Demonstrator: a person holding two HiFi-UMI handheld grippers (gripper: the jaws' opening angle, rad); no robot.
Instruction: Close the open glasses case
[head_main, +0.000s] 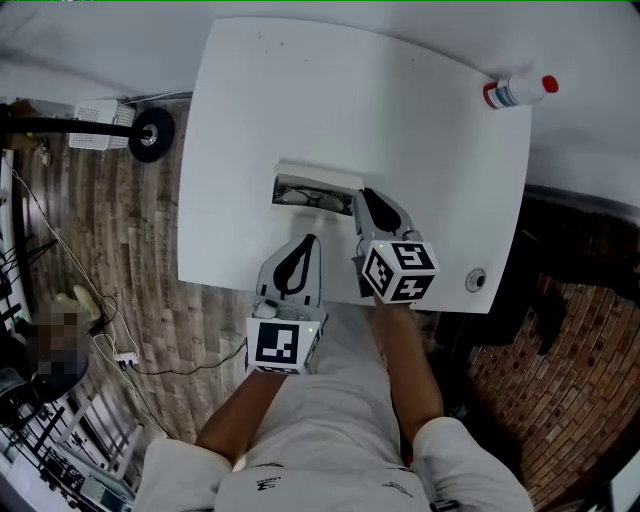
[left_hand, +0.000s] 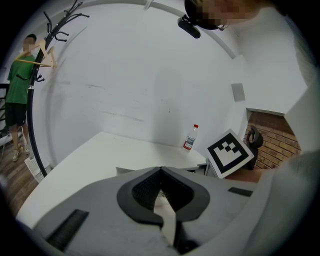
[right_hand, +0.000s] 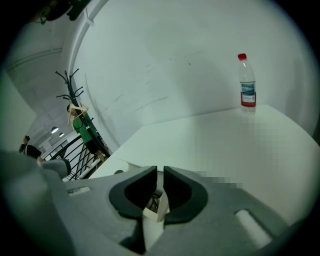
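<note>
An open glasses case (head_main: 318, 181), spectacles (head_main: 305, 198) lying inside, sits at the centre of a white desk (head_main: 400, 120), slightly toward its lower edge. The right claw (head_main: 366, 197) (right_hand: 160, 175) reaches the case's right end, its jaws drawn almost together with only a slit between them and nothing clearly caught. The left claw (head_main: 307, 243) (left_hand: 160, 172), jaws closed on nothing, hovers just below the case. A red-capped bottle (head_main: 518, 92) (right_hand: 246, 82) stands at the upper right of the frame.
</note>
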